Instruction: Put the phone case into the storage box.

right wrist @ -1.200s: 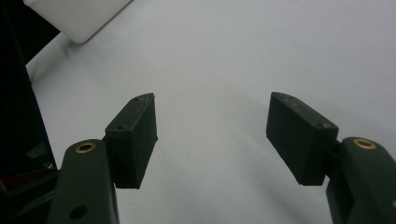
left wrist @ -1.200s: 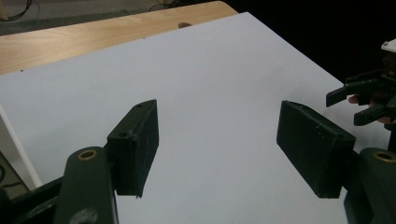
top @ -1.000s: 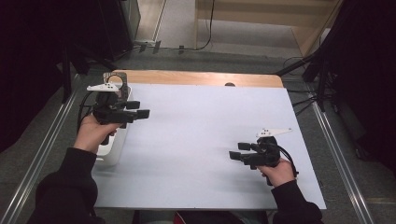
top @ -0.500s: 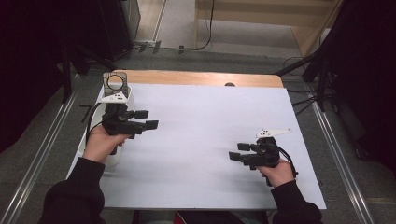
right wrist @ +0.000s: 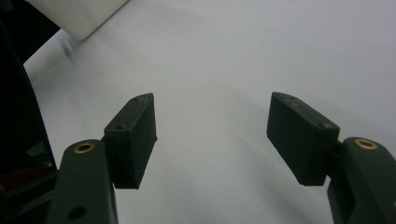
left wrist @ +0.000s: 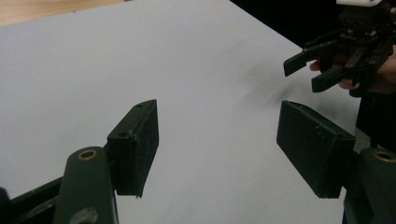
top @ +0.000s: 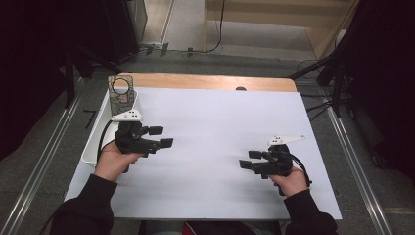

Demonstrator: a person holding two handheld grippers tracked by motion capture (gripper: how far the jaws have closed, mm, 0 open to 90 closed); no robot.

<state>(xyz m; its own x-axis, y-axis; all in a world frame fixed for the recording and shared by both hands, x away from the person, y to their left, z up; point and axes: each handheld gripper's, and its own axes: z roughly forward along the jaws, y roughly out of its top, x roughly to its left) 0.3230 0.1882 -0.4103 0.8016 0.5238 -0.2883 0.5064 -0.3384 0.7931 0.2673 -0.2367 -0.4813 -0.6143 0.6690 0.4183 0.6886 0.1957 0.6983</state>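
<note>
L gripper (top: 159, 137) is hovering over the left part of the white table sheet (top: 215, 122), jaws pointing toward the middle. In the left gripper view its jaws are standing wide apart w/ nothing between them, just bare sheet. R gripper (top: 249, 159) is sitting low over the right-front part of the sheet, jaws pointing left toward the other one; right gripper view has them gaping too, nothing gripped. The two grippers are facing each other, well apart. A white bin (top: 100, 142) is lying along the sheet's left edge, just beside the L hand (top: 113, 164). A flat packaged item (top: 121, 94) is sticking up at the bin's far end, prob. a card w/ a round window, too small to tell.
</note>
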